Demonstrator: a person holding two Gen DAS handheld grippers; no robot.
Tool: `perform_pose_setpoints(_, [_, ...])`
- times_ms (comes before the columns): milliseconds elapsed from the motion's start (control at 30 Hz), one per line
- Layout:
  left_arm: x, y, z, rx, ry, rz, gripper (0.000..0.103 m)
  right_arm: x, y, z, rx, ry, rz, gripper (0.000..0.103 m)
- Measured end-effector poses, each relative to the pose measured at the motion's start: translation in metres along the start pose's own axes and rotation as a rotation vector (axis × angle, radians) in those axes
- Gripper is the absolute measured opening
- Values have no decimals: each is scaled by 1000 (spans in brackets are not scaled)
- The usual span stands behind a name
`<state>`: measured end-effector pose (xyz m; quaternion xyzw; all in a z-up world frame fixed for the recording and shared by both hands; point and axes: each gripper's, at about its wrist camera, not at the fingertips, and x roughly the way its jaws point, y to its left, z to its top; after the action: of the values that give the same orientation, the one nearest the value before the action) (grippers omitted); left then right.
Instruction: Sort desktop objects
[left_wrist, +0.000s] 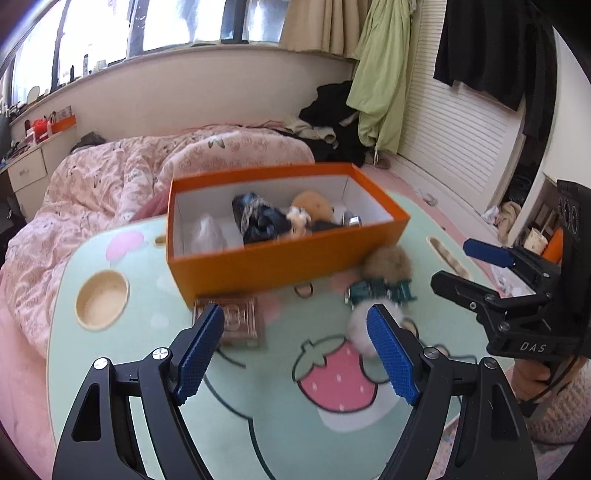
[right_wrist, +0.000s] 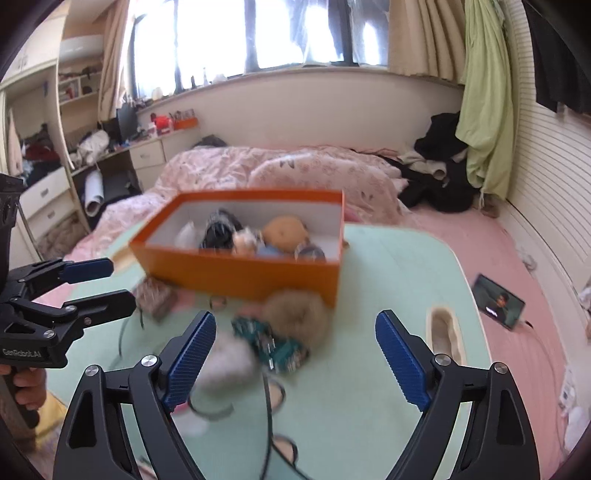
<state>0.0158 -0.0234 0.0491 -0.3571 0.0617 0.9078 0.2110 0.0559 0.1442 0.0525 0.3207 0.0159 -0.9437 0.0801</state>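
Blur smears items in the orange box; left gripper and right gripper gape empty.

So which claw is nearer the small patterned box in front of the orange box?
Left. The left claw hovers open right at the patterned box; the right claw is off toward the teal hair clip.

A bed with a rumpled pink quilt lies behind the tabletop's far edge. Dark clothes are heaped at the bed's far corner, below a hanging green garment. A desk with drawers stands under the wide window. On the pink sheet beside the tabletop's right edge lies a phone, its screen lit.
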Motion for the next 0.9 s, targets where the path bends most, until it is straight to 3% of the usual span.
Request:
perform_pose_setpoints(133, [14, 0, -32, -33, 50, 57, 80, 11, 5, -31, -40, 97, 20, 88])
perform_pose_setpoints(333, [29, 8, -43, -82, 122, 82, 80, 29, 15, -51, -76, 153, -11, 92])
perform_pose_setpoints(400, [29, 8, -45, -79, 118, 128, 84, 33, 15, -53, -59, 166, -1, 103])
perform_pose_setpoints(467, [31, 4, -47, -64, 125, 173, 85, 34, 12, -52, -50, 169, -9, 103])
perform_pose_setpoints(500, [33, 1, -48, -48, 134, 191, 95, 34, 12, -51, -50, 168, -11, 103])
perform_pose_setpoints(533, [37, -2, -49, -40, 150, 189, 103, 33, 11, -51, -50, 167, -11, 103])
perform_pose_setpoints(900, [34, -6, -55, -29, 151, 181, 103, 35, 10, -50, -50, 164, -9, 103])
